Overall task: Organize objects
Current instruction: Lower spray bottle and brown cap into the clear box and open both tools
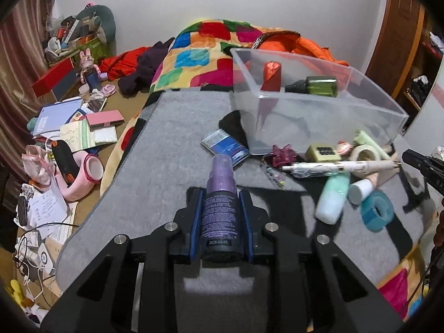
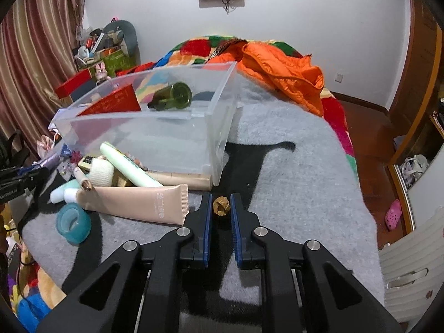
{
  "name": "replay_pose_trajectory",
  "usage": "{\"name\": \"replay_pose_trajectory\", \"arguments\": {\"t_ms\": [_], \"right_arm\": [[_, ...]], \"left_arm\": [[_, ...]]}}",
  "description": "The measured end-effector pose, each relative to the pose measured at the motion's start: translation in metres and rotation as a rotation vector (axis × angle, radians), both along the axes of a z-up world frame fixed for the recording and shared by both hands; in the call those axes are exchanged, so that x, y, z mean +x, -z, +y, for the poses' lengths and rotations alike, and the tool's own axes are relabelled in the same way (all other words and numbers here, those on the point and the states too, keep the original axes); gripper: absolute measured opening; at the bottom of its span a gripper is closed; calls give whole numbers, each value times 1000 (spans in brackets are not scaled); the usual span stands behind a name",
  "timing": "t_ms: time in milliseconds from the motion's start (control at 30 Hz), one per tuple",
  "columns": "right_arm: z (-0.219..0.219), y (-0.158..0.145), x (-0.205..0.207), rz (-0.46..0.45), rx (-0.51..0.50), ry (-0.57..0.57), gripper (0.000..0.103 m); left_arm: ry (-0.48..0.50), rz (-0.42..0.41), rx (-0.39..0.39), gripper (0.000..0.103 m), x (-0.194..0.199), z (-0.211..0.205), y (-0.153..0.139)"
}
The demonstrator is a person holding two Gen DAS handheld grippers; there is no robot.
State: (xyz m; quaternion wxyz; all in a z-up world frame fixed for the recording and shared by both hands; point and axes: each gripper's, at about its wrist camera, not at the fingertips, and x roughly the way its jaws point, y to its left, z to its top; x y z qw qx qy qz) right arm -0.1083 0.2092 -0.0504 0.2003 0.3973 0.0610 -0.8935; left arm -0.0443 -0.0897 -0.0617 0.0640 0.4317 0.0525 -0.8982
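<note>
My left gripper (image 1: pixel 220 197) is shut on a purple spray bottle (image 1: pixel 220 211), held above the grey blanket (image 1: pixel 166 149), its cap pointing toward the clear plastic bin (image 1: pixel 319 122). The bin holds a red packet (image 1: pixel 271 76) and a green bottle (image 1: pixel 313 86). My right gripper (image 2: pixel 221 204) is shut on a small golden carved bead (image 2: pixel 221 206) just above the blanket, near the front of the bin (image 2: pixel 166 136). A pile of cosmetics lies before the bin: a beige tube (image 2: pixel 133 202), a pale green tube (image 2: pixel 130 169), a teal tape roll (image 2: pixel 72 223).
A blue packet (image 1: pixel 226 148), a pink hair clip (image 1: pixel 283 154) and a pen (image 1: pixel 333 166) lie by the bin. An orange jacket (image 2: pixel 285 75) lies on the bed behind. The floor to the left is cluttered with books and bags (image 1: pixel 69 127). The left gripper (image 2: pixel 19 177) shows at the right wrist view's left edge.
</note>
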Motion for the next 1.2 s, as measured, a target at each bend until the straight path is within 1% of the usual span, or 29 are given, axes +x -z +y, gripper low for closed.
{"name": "replay_pose_trajectory", "arguments": {"t_ms": [300, 600, 767, 933, 1200], "right_arm": [[-1, -35, 9, 81, -50, -6, 12], [-12, -60, 8, 142, -93, -31, 12], [-24, -69, 5, 162, -103, -59, 12], [-36, -75, -5, 177, -110, -79, 12], [-54, -70, -29, 145, -118, -103, 12]], "left_arm": [[39, 106, 13, 25, 6, 13, -40], [96, 168, 22, 25, -14, 34, -64], [124, 178, 36, 25, -30, 43, -70], [147, 172, 45, 25, -48, 51, -69], [174, 147, 41, 25, -74, 62, -62]]}}
